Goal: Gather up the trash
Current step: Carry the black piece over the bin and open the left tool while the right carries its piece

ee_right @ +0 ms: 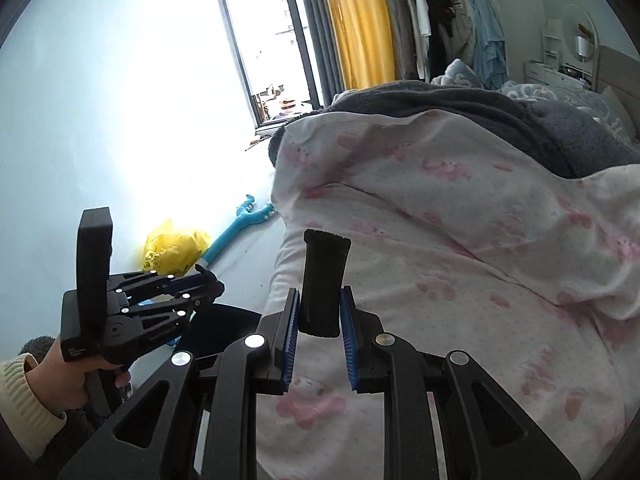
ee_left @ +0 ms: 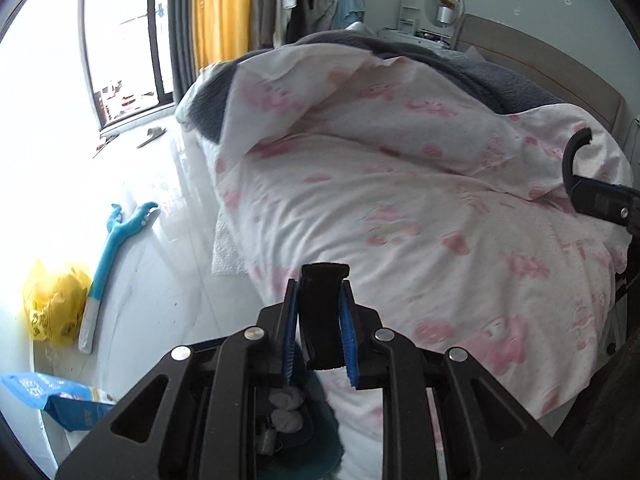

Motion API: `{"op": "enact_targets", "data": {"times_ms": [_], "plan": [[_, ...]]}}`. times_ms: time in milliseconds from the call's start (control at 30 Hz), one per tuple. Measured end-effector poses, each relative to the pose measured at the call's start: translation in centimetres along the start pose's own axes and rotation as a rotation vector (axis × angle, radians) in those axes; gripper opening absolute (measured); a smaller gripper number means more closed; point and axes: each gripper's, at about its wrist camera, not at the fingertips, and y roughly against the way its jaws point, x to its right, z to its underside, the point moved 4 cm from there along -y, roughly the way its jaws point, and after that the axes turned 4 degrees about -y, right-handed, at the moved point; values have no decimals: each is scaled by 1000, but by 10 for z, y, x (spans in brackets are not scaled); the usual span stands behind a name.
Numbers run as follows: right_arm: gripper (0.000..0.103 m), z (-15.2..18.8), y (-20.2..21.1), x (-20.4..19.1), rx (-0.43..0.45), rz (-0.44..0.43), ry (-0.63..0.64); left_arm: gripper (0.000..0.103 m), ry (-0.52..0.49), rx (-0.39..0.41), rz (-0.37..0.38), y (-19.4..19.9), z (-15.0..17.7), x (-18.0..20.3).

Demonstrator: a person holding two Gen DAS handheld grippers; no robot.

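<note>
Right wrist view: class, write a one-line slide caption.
Right gripper clamps a black handle over the pink-patterned duvet; left gripper alongside, yellow bag beyond.

A bed (ee_left: pixel 400 208) under a white quilt with pink prints fills the room, a grey blanket (ee_left: pixel 480 68) heaped behind; pale glossy floor (ee_left: pixel 160 280); bright window (ee_left: pixel 116 40); yellow curtain (ee_right: pixel 360 24); hanging clothes (ee_right: pixel 444 12) beyond.
</note>
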Motion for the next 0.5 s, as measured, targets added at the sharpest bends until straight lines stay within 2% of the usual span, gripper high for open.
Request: {"op": "enact_targets", "data": {"times_ms": [233,500], "plan": [[21,0,-35,-41,-38,-51,28,22,72,-42,-11,-6,24,-37],[21,2,-75,-90,-85,-111,78,22,123,-154,-25,-32,68,-76]]}}
